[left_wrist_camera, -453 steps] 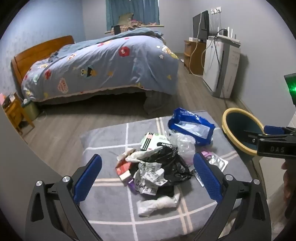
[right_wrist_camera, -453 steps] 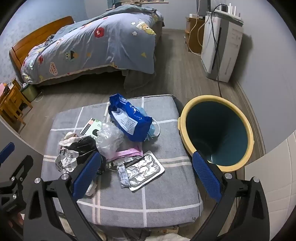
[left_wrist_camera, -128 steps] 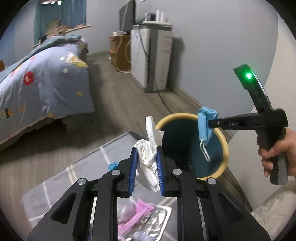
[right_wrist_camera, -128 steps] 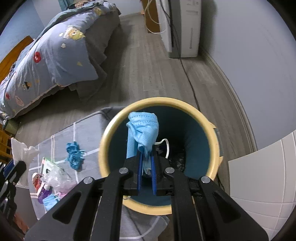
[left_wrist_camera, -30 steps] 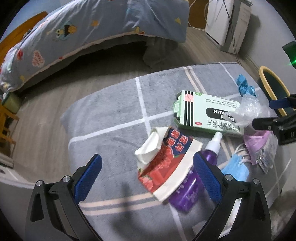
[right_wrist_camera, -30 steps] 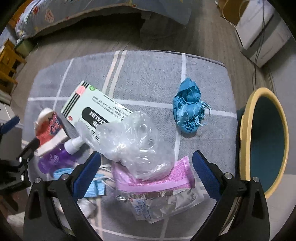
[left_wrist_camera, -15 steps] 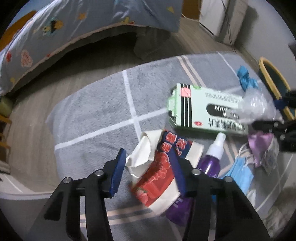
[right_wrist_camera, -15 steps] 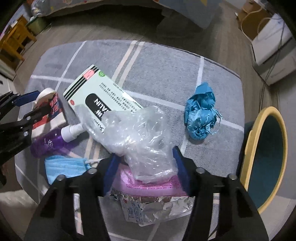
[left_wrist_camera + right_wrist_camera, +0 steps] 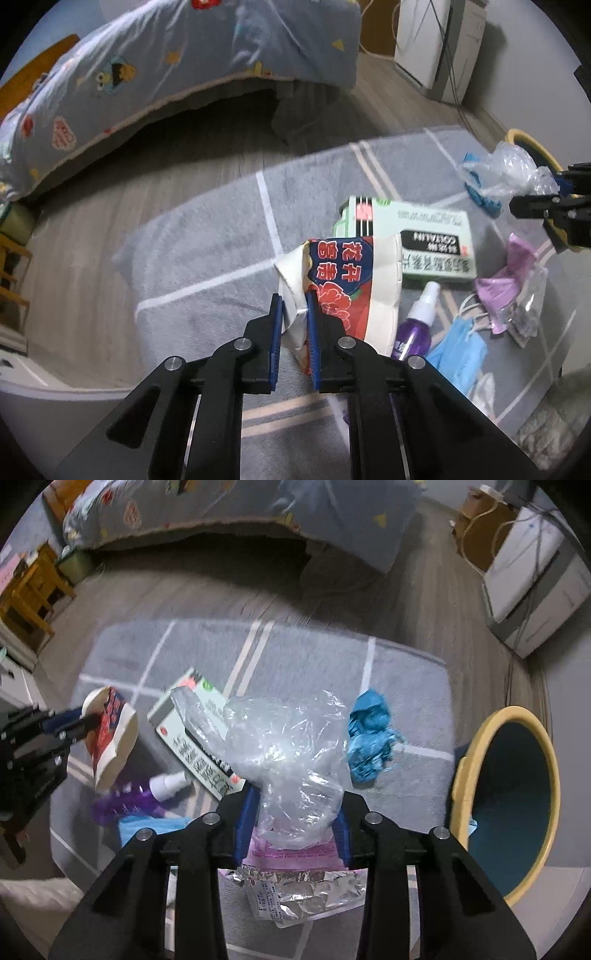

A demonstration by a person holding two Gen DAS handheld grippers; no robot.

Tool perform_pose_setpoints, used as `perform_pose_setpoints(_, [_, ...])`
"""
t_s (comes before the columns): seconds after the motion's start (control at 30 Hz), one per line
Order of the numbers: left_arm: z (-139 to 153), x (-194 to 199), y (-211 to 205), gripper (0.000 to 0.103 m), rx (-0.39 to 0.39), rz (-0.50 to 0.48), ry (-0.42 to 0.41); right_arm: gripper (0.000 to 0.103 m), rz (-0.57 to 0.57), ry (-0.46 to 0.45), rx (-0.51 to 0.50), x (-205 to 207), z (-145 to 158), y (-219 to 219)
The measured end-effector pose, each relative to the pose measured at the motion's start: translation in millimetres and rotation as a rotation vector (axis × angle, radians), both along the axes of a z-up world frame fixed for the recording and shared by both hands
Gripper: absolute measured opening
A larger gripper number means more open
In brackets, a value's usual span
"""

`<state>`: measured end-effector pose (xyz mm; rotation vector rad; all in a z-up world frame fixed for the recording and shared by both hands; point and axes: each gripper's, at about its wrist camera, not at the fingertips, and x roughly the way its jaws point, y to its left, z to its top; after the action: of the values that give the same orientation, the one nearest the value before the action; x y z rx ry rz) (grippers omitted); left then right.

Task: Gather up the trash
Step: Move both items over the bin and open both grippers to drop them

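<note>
Trash lies scattered on a grey checked mat (image 9: 207, 258) on the floor. In the left wrist view, low in the centre, the left tool (image 9: 294, 332) is closing, its blue pads already pinching the white torn edge of a red and blue wrapper (image 9: 347, 288), which stands up just above the tool. In the right wrist view the same wrapper (image 9: 110, 734) shows at the left edge, clamped in that tool (image 9: 83, 722). At the lower centre of the right wrist view, the right tool (image 9: 293, 823) is closing too, with a crumpled clear bag (image 9: 280, 749) between its pads, which press on the bag's lower part. That bag (image 9: 506, 171) shows at the right edge of the left wrist view, at the tip of the right tool (image 9: 554, 194).

Just right of the wrapper in the left wrist view lies a green and white box (image 9: 424, 236), and below it a purple spray bottle (image 9: 415, 332), a blue mask (image 9: 458, 350) and a pink pouch (image 9: 506, 291). In the right wrist view, a pink pack (image 9: 291, 856) and a foil blister sheet (image 9: 303, 890) lie under the clear bag, and a blue crumpled scrap (image 9: 369, 734) lies to its right. A yellow-rimmed bin (image 9: 467, 760) stands beside the mat at the right edge. A bed with a patterned quilt (image 9: 184, 66) fills the upper left of the left wrist view, and a white appliance (image 9: 436, 48) stands at the upper right.
</note>
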<state>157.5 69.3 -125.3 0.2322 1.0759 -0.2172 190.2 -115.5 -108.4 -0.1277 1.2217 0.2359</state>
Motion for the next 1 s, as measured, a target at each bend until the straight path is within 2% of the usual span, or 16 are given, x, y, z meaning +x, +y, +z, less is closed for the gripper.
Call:
perform_pose_setpoints(0.17, [21.8, -14.3, 0.8, 0.014, -0.025, 0.013, -0.054, 0.035, -0.045, -0.039, 0.041, 5.1, 27.4, -22.0])
perform_pose_setpoints(0.27, [40.8, -20.2, 1.7, 0.014, -0.072, 0.022, -0.094, 0.035, -0.064, -0.061, 0.061, 1.0, 43.0, -30.2])
perform_pose_setpoints(0.5, [73.6, -30.5, -13.5, 0.014, -0.128, 0.009, -0.163, 0.035, -0.111, -0.098, 0.085, -10.9, 64.4, -49.1])
perform_pose_setpoints(0.63, [83.7, -32.3, -34.8, 0.014, -0.140, -0.017, -0.186, 0.035, -0.148, -0.115, 0.086, -14.9, 69.3, -67.7])
perform_pose_setpoints(1.0, [89.5, -20.0, -94.1, 0.014, -0.169, -0.107, -0.207, 0.035, -0.321, -0.107, 0.083, -21.0, 64.8, -157.6])
